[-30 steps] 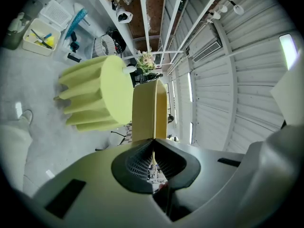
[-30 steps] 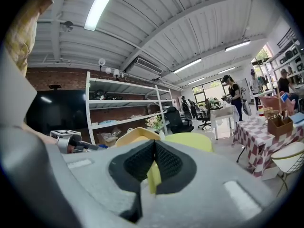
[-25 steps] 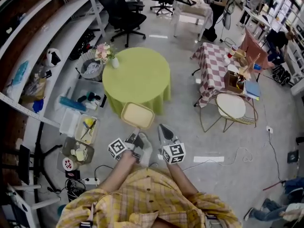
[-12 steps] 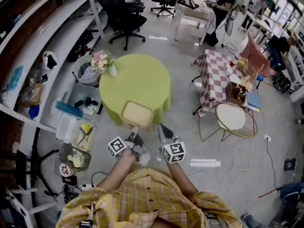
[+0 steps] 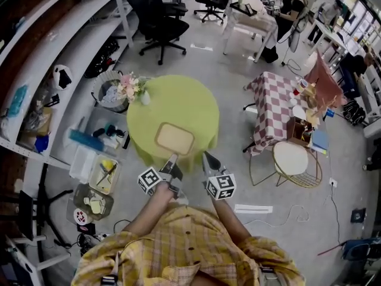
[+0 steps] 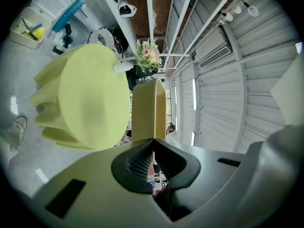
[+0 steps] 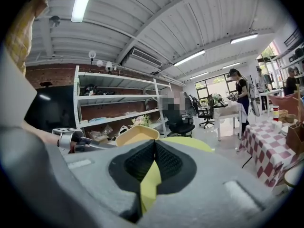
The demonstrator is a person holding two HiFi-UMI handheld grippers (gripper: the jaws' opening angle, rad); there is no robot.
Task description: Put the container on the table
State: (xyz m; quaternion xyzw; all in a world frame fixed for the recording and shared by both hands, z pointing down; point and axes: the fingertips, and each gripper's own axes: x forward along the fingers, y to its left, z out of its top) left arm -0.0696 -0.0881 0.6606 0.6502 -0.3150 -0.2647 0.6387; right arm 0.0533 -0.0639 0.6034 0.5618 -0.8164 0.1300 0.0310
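A shallow pale-yellow container (image 5: pixel 175 139) hangs over the near part of the round table with a lime-green cloth (image 5: pixel 190 103). My left gripper (image 5: pixel 172 159) is shut on the container's near rim. In the left gripper view the container (image 6: pixel 148 109) runs edge-on from the shut jaws, with the table (image 6: pixel 85 103) to its left. My right gripper (image 5: pixel 206 158) is beside it on the right, shut and holding nothing. The right gripper view shows the container (image 7: pixel 137 134) and the left gripper (image 7: pixel 71 139) at left, with the table (image 7: pixel 187 144) ahead.
A vase of pink flowers (image 5: pixel 143 94) stands at the table's far left edge. Shelving (image 5: pixel 53 70) and floor bins (image 5: pixel 98 171) line the left. A checkered table (image 5: pixel 277 109) and a round wire side table (image 5: pixel 292 158) stand to the right. An office chair (image 5: pixel 158 22) is behind.
Both grippers and the container have advanced toward the green table. The container was short of the table's near edge and now hangs over its top.
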